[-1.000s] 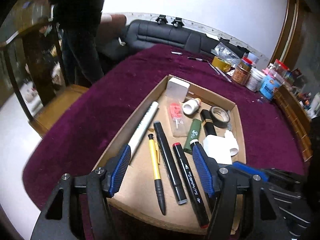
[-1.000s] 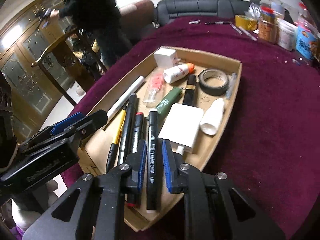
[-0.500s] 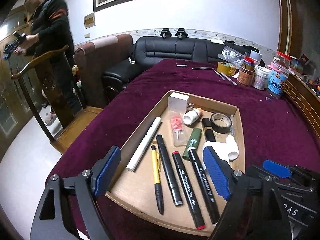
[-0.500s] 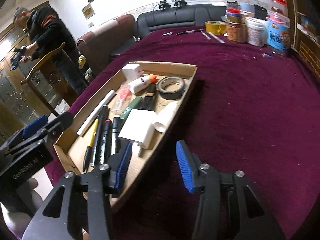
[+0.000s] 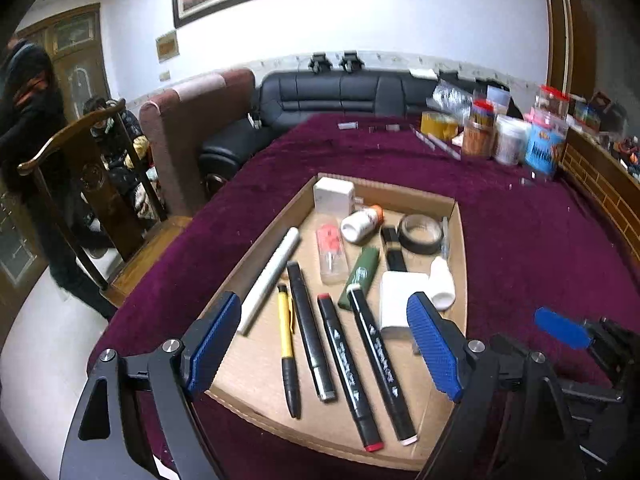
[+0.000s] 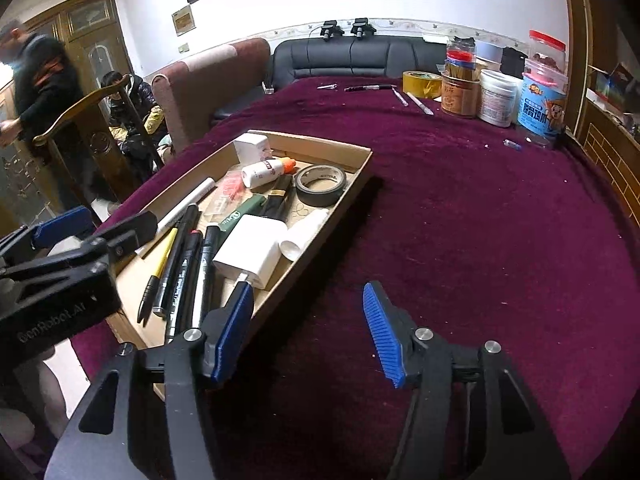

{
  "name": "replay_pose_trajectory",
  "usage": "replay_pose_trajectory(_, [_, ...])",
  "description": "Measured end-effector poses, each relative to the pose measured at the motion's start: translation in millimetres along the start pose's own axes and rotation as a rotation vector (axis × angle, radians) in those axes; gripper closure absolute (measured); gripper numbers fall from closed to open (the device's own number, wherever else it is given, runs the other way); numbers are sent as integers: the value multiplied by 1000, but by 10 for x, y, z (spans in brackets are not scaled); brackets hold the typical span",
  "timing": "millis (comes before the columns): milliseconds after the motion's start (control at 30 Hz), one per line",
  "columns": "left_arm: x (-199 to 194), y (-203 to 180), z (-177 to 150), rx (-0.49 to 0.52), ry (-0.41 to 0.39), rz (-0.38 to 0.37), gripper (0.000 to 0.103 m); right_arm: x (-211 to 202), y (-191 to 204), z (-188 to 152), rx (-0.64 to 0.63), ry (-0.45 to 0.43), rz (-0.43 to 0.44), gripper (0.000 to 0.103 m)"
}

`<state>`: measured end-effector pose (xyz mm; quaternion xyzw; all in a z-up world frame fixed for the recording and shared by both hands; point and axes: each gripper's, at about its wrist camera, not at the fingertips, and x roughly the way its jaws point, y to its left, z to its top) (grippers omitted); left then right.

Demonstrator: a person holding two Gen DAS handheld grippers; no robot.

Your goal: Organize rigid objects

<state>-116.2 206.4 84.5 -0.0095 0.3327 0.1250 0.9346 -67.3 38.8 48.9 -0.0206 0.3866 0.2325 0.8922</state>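
Tray: my cardboard tray (image 5: 460, 240) of pens, tape and bottles lies on the desk (image 6: 460, 220), covered in maroon cloth.
Room: black sofa (image 5: 340, 96) behind; jars (image 6: 496, 96) at the far edge.
Change: a second ago my right tongs (image 6: 308, 332) pinched a black marker (image 5: 380, 364); now they gape empty beside the tray.
Left tongs (image 5: 324, 344): spread wide over the pens.
Right view only: a seated child (image 6: 132, 116).
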Motion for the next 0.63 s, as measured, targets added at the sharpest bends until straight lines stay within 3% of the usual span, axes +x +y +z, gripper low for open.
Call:
replay_pose_trajectory(100, [-399,88,33,-70,-203,71,18,-24,-33,-13,-4,-11,-12,47])
replay_pose_trajectory(133, [-550,119,38,-96,-275,66,0,-35,-43,-16,-6,-14,-14,47])
replay_pose_trajectory(200, [-788,180,20,-157,-390,21,1,-54,-68,-12,-4,-24,-20,47])
replay_pose_trajectory(233, [-793,185,18,-167,-389,12,1,-58,-87,-9,1,-28,-21,47])
replay_pose_trajectory(400, [-324,62,36,-82,-118,-107,1,-63,-117,-15,12,-35,-23,47])
replay_pose_trajectory(633, [55,-90,-80,-31,61,-66,1,-45,-143,-70,-23,-28,-60,47])
